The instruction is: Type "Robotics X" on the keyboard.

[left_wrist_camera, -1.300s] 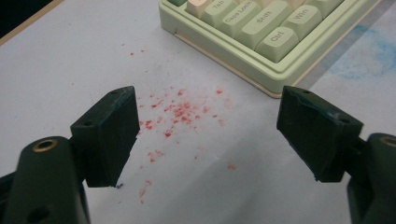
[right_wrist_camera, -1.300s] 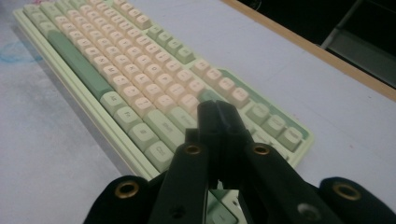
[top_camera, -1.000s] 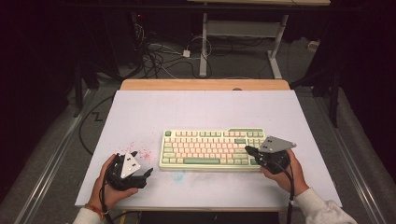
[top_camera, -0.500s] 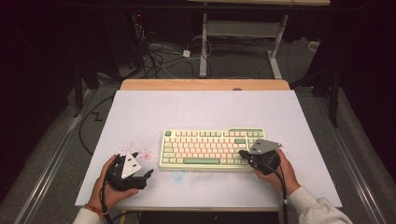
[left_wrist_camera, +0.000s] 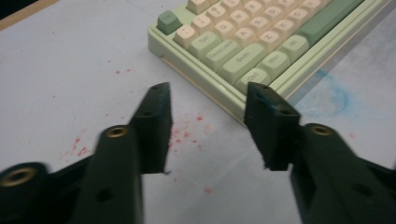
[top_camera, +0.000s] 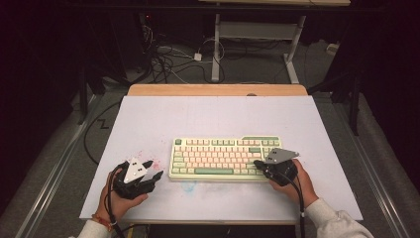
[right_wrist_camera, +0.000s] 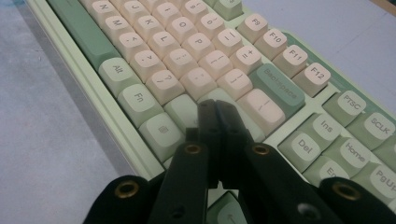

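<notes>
Right hand-held gripper (right_wrist_camera: 217,109) closed to a point over keyboard (top_camera: 223,156) for pressing keys; left hand-held gripper (left_wrist_camera: 208,100) just narrowing, half open, empty, beside its corner.

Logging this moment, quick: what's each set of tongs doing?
Left tongs: open, jaws just closing partway, nothing between them.
Right tongs: shut, empty, tips over the keyboard.

The left gripper (left_wrist_camera: 208,126) hangs over a pale table (left_wrist_camera: 60,70), its two black jaws apart with nothing between them; they have just been closing. Past the jaw tips lies the near corner of a keyboard (left_wrist_camera: 261,42) with cream and green keys. Small red specks (left_wrist_camera: 187,133) dot the table under the jaws, and a faint blue smear (left_wrist_camera: 338,95) marks it beside the keyboard's edge.
</notes>
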`<state>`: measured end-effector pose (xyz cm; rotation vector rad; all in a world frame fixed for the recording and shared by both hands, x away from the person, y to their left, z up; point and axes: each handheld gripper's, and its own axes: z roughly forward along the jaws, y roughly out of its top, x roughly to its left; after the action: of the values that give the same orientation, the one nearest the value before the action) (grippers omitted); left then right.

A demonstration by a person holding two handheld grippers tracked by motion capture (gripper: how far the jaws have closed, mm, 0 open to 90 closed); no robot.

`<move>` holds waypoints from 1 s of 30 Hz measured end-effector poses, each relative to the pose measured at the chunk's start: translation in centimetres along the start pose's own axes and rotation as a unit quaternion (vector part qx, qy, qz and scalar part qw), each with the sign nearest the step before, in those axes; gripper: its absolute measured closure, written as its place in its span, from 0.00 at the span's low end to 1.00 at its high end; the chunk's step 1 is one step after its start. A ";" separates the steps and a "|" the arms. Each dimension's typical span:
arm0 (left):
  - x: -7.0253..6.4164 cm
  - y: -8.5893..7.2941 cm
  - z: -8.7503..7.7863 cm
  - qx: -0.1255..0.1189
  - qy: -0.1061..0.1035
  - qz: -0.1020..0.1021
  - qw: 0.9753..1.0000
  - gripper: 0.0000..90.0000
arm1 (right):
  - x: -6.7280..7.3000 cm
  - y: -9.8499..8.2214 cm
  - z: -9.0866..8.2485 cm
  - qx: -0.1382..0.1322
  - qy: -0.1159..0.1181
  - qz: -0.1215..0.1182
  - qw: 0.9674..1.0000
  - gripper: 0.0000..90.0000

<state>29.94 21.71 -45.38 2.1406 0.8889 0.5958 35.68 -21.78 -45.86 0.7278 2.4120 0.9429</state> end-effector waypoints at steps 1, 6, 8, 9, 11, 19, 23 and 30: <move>0.1 0.2 0.0 0.001 -0.008 -0.005 1.000 0.63 | 0.0 0.0 0.0 0.000 0.000 0.000 1.000 1.00; 0.2 1.3 0.4 0.013 -0.027 -0.007 1.000 0.91 | 0.0 -0.1 0.0 -0.002 -0.001 0.001 1.000 1.00; 0.2 1.8 0.7 0.021 -0.038 -0.005 0.999 0.96 | 0.1 -0.1 0.0 -0.003 -0.002 0.001 1.000 1.00; 0.1 2.0 0.9 0.026 -0.037 0.000 0.999 0.97 | 0.1 -0.1 0.0 -0.003 -0.002 0.001 1.000 1.00; 0.0 2.4 1.3 0.030 -0.046 0.001 0.998 0.97 | 0.1 -0.1 0.0 -0.004 -0.002 0.001 1.000 1.00; -0.2 4.3 2.4 0.039 -0.058 0.010 0.997 0.97 | 0.1 -0.1 0.0 -0.004 -0.003 0.001 1.000 1.00; -0.5 5.4 3.2 0.049 -0.059 0.023 0.997 0.97 | 0.1 -0.1 0.0 -0.004 -0.004 0.000 1.000 1.00; -1.0 7.6 5.0 0.055 -0.071 0.039 0.995 0.97 | 0.2 -0.1 0.0 -0.004 -0.006 -0.003 1.000 1.00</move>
<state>35.52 14.98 -42.77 2.2933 0.7804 0.4360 35.51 -21.74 -45.99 0.7219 2.3985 0.9422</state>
